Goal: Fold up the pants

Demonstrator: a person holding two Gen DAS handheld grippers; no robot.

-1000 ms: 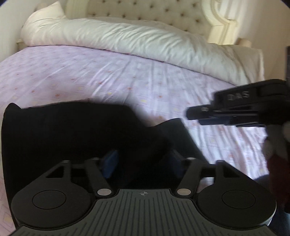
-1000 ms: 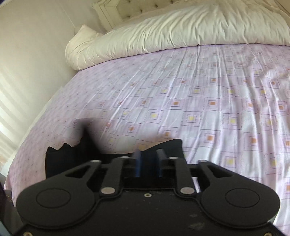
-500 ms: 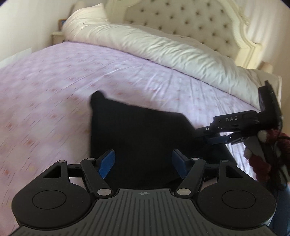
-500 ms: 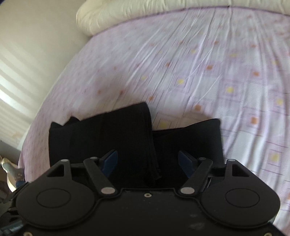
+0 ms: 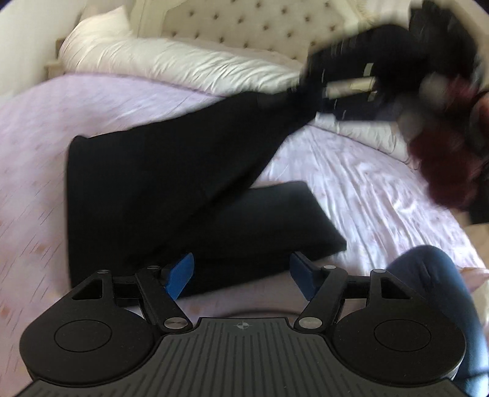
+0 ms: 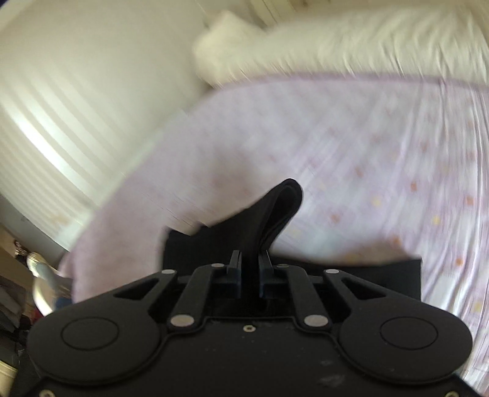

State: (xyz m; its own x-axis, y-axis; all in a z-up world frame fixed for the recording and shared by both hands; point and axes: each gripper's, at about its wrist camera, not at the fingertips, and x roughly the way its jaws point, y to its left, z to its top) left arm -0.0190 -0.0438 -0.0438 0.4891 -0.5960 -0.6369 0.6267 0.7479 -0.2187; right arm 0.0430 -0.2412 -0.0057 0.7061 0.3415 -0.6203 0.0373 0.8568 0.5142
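Observation:
Black pants [image 5: 159,183] lie partly folded on the lilac bed sheet [image 5: 351,171]. My left gripper [image 5: 241,274] is open and empty just above their near edge. My right gripper [image 6: 250,271] is shut on a bunched fold of the pants [image 6: 275,210] and holds it above the bed. In the left wrist view the right gripper [image 5: 299,94] is blurred at the upper right, and the cloth stretches up to it from the bed.
A white duvet [image 5: 171,61] and pillow lie along the tufted headboard [image 5: 250,27]. My knee in blue jeans [image 5: 434,274] is at the bed's near right. A pale wall [image 6: 76,91] is left of the bed.
My right gripper, open over the pants half a second ago, has shut on a fold and lifted it up and away. My left gripper let go earlier and has drawn back, still open.

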